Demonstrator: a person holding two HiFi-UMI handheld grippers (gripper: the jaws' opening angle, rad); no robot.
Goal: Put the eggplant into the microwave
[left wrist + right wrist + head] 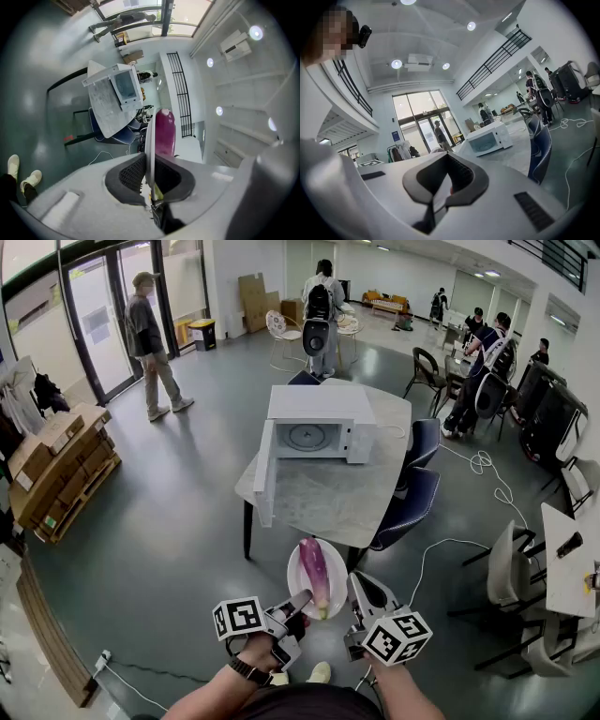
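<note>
You are gripping the near rim of a white plate (336, 579) with the left gripper (300, 604). Its pads are pressing on both faces of that rim. In the left gripper view the plate (149, 133) is running edge-on out from between the jaws of that gripper (150, 160), and the eggplant (165, 131) is lying against its upper face.

The purple eggplant (315, 573) is lying lengthwise on the plate, with its pale green stem end pointing near, toward you. You are holding the plate in the air over the floor, just off the near edge of the surface (328, 498). The eggplant is well apart from the microwave (319, 423).

The right gripper (359, 585) is hanging just beside the plate's right rim; whether it is touching the rim cannot be told. In the right gripper view its jaws are closed together, and nothing is showing between them (448, 157).

The white microwave is sitting at the far end of the surface, and its door (265, 470) is standing wide open on the left. From the right gripper, the microwave (487, 139) is showing ahead and to the right. Blue chairs (412, 498) are standing at the right of the surface.
</note>
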